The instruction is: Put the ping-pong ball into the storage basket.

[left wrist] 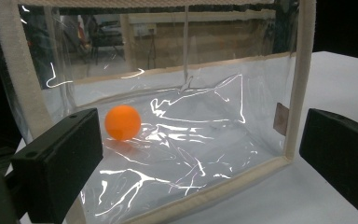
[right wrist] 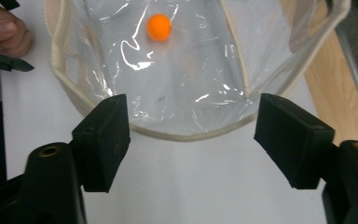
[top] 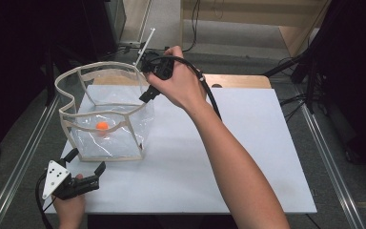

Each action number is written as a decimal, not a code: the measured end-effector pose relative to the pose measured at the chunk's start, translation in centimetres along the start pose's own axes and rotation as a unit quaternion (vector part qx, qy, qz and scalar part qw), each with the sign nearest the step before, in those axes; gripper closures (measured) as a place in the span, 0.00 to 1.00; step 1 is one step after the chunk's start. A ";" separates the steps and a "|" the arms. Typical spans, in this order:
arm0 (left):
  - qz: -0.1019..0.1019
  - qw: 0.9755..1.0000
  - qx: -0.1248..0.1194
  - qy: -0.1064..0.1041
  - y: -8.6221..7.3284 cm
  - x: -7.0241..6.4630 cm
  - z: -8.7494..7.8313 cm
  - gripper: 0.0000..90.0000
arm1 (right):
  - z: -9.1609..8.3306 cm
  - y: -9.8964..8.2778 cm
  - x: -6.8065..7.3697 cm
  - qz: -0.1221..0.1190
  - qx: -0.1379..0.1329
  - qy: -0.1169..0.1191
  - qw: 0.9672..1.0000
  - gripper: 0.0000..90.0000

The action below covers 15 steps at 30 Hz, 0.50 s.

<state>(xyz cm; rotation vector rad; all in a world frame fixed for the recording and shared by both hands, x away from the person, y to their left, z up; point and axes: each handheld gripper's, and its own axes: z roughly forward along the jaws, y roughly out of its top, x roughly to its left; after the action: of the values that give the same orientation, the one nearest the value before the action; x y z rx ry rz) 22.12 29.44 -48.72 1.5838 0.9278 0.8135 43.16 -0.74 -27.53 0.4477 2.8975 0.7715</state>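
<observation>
Holding a two-jaw gripper in each hand, I work at a white rectangular table board (top: pixel 248 157) on which stands a clear plastic bag with cream fabric trim (top: pixel 106 112), its mouth open upward. A small orange ball (top: pixel 103 126) lies on the floor of the bag, apart from the walls; through the left gripper view it sits low behind the transparent front panel (left wrist: pixel 122 122), and in the right gripper view it appears near the top, inside the bag's curved rim (right wrist: pixel 159 27). My right gripper (top: pixel 148 83) hangs above the bag's far right corner, pointing downward beside the rim; its jaws stand spread, with nothing between the pads, and the bag's edge lies beyond them in its own view (right wrist: pixel 191 140). My left gripper (top: pixel 86 167) rests low at the near left corner of the board, just in front of the bag; its jaws are likewise spread wide, framing the front panel without touching it (left wrist: pixel 200 154). A black cable (top: pixel 209 95) trails from the right gripper along my forearm.
</observation>
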 end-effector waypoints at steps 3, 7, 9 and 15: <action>0.000 1.000 0.000 0.000 0.0 0.0 0.0 0.00 | -0.1 -0.3 0.1 0.001 0.005 -0.001 1.000 0.21; 0.001 1.000 0.001 0.000 0.0 0.0 0.0 0.00 | -0.2 -0.8 0.2 0.002 0.004 -0.006 1.000 0.17; 0.002 1.000 0.001 0.000 0.0 0.0 0.0 0.00 | -0.3 -1.1 0.2 0.003 0.004 -0.003 1.000 0.16; 0.001 1.000 0.001 0.000 0.0 0.0 0.0 0.00 | -0.4 -2.0 0.1 0.012 0.000 -0.009 1.000 0.10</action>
<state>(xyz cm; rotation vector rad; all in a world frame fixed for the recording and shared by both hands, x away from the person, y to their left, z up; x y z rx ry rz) 22.12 29.41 -48.72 1.5871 0.9275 0.8138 42.47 -2.58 -28.23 0.4867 2.8804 0.7667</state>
